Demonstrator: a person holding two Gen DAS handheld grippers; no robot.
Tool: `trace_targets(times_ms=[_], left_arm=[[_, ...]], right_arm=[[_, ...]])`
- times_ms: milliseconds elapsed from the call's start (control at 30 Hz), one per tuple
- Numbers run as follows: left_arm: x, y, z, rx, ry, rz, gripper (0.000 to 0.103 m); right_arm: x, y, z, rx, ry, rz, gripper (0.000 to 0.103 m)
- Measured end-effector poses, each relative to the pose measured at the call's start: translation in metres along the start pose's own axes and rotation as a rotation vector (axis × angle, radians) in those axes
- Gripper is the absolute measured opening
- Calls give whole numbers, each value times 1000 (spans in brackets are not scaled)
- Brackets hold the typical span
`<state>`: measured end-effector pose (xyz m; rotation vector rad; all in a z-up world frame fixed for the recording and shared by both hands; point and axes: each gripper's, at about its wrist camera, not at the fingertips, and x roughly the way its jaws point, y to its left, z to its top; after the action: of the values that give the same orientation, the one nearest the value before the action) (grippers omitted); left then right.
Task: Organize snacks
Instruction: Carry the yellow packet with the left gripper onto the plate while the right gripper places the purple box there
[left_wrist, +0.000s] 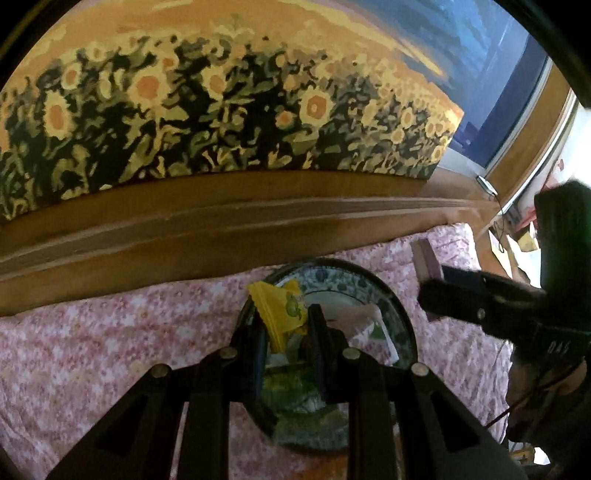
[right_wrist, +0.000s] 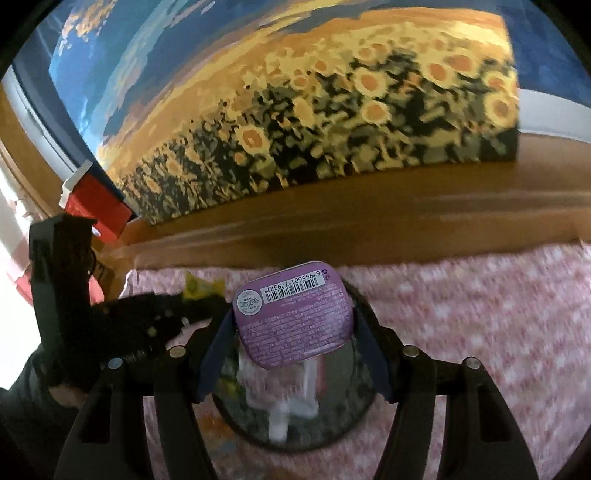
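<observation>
The purple tin (right_wrist: 292, 313) is clamped flat in the right tool (right_wrist: 293, 317), directly above the plate (right_wrist: 360, 373). The yellow packet (left_wrist: 282, 308) is gripped by the left tool (left_wrist: 284, 328), over the plate's left half.

yellow packet (left_wrist: 282, 308): upright, in left jaws, above plate (left_wrist: 400, 325) | purple tin (right_wrist: 293, 314): barcode up, in right jaws

The purple tin (right_wrist: 293, 314) covers much of the plate (right_wrist: 364, 391) beneath it, and whatever lies on that plate is a pale smear, too blurred to name. The pink floral cloth (right_wrist: 480, 332) smears toward the right. In the left wrist view, the yellow packet (left_wrist: 282, 308) has its lower end hidden behind the jaws, and the plate's near contents are murky.
</observation>
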<state>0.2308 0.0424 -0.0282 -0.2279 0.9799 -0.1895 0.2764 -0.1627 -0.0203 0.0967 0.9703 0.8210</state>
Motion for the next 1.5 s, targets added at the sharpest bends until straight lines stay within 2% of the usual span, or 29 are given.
trace_targets(times_ms=[200, 300, 533, 767, 900, 1067, 1200, 1267, 1500], left_arm=[[18, 5, -4, -20, 19, -14, 22], [25, 7, -9, -26, 37, -13, 22], [22, 8, -14, -18, 42, -15, 23], [22, 7, -14, -18, 35, 11, 39], [21, 8, -15, -17, 37, 11, 42], [15, 12, -13, -31, 34, 39, 66], [9, 18, -10, -48, 26, 57, 71], [6, 19, -9, -41, 25, 76, 73], [-2, 24, -11, -45, 28, 106, 73]], right_arm=[[37, -3, 11, 98, 33, -34, 66], [53, -3, 9, 148, 68, -15, 66], [74, 5, 2, 158, 121, -41, 66], [86, 7, 2, 170, 152, -37, 66], [88, 7, 0, 180, 158, -23, 66], [86, 2, 0, 195, 157, -9, 67], [84, 0, 1, 189, 163, -25, 67], [87, 5, 4, 176, 175, -41, 70], [91, 14, 3, 152, 193, -70, 77]])
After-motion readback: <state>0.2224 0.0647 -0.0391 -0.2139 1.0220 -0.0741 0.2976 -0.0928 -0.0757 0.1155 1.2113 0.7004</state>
